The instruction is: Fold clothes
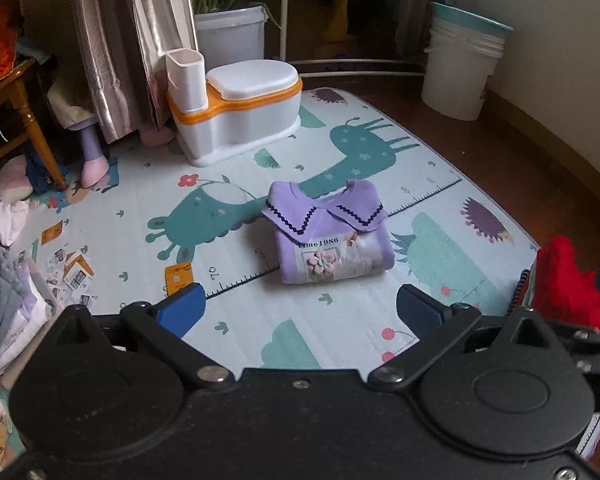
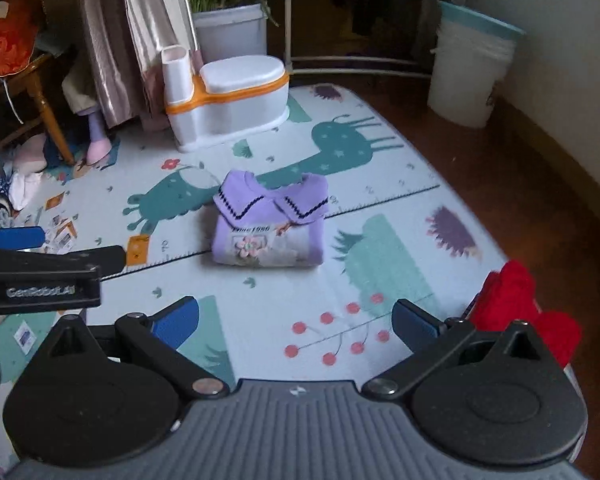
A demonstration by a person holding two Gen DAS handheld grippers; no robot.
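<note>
Purple top [image 1: 334, 236] is sitting folded into a neat rectangle on the play mat [image 1: 440, 240].
Its scalloped collar with dark zigzag trim is lying uppermost, above a flower print and "Time 1986" lettering. Both the left gripper [image 1: 298, 306] and right gripper [image 2: 296, 318] are hovering near it, jaws released and holding nothing.

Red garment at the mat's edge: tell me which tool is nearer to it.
Right. The right tool hangs open with the red garment just beyond its right finger. The left tool, also open, sits farther left, on the right tool's other side.
</note>
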